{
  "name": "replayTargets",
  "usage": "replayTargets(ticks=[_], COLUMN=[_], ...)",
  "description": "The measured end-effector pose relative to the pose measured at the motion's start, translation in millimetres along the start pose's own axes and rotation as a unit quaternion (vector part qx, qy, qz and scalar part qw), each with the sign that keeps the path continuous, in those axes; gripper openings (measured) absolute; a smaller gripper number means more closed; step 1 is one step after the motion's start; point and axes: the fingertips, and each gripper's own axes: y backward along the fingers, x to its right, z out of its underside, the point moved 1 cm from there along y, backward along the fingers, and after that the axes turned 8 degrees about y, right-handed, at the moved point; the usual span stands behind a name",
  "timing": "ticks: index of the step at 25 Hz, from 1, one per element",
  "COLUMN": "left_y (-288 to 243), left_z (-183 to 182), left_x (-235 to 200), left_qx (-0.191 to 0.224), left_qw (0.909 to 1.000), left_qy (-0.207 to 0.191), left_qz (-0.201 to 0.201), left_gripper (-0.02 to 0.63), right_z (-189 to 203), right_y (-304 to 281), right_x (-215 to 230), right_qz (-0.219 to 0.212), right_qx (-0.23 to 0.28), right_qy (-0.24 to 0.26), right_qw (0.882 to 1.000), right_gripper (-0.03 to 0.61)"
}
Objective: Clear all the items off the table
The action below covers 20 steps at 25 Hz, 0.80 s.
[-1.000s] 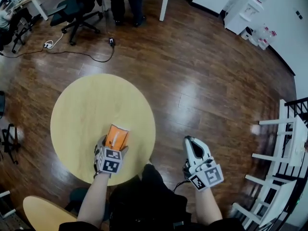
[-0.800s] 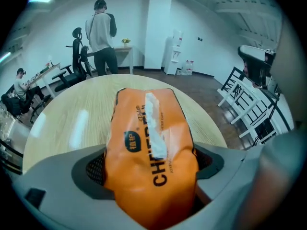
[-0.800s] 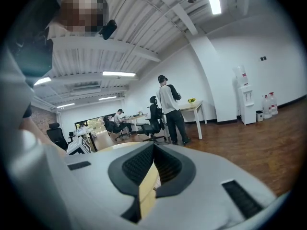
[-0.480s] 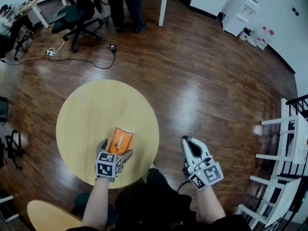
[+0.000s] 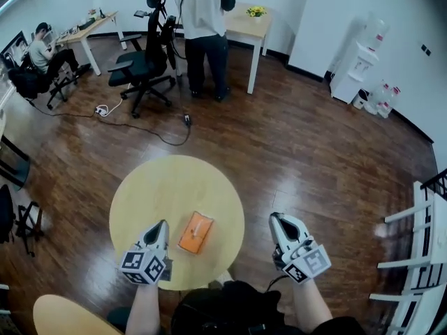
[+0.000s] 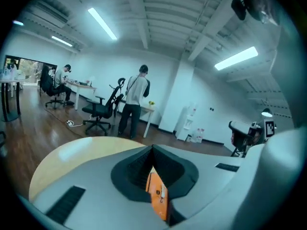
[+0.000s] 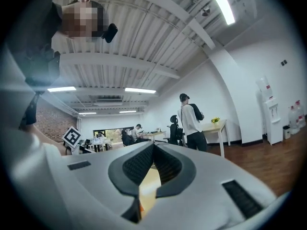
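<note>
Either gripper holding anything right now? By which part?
Nothing is held. The left gripper has just closed its jaws with nothing between them; the right gripper is shut and empty. The orange packet lies loose on the table.

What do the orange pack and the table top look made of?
The orange pack: likely soft plastic film, flat with a pale strip along its middle; paper is possible. The table: pale wood or wood-look laminate, smooth, satin; it carries a soft light patch in the left gripper view.
</note>
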Motion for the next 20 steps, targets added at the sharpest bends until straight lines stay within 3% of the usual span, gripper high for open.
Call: replayTargets(ticks=[5, 9, 12, 20], left_y=[43.8, 68.6, 73.2, 71.5], left_z=[-66.3, -98.1, -103.9, -103.7], left_x=[10.6, 11.1, 14.4, 9.8], left_qx=[0.115, 0.193, 0.203, 0.201], left_qw=[0.9927, 0.9793, 0.9767, 0.9777], left_qy=[-0.017, -0.047, -0.054, -0.032], left_qz=[0.030, 0.039, 0.042, 0.051], left_gripper=[0.001, 0.001, 0.001, 0.001], right_z=[-36.1, -50.0, -56.0, -64.5], right_y=[-1.3, -4.2, -1.7, 4.5], right_x=[-6.0, 3.3, 5.6, -3.9], right_qz=[0.024, 0.095, 0.123, 0.109], right_qx=[0.042, 0.043, 0.040, 0.052], right_qy=[0.025, 0.054, 0.060, 0.067], right_qw=[0.999, 0.993, 0.990, 0.990], right_gripper=[0.005, 0.005, 0.005, 0.005])
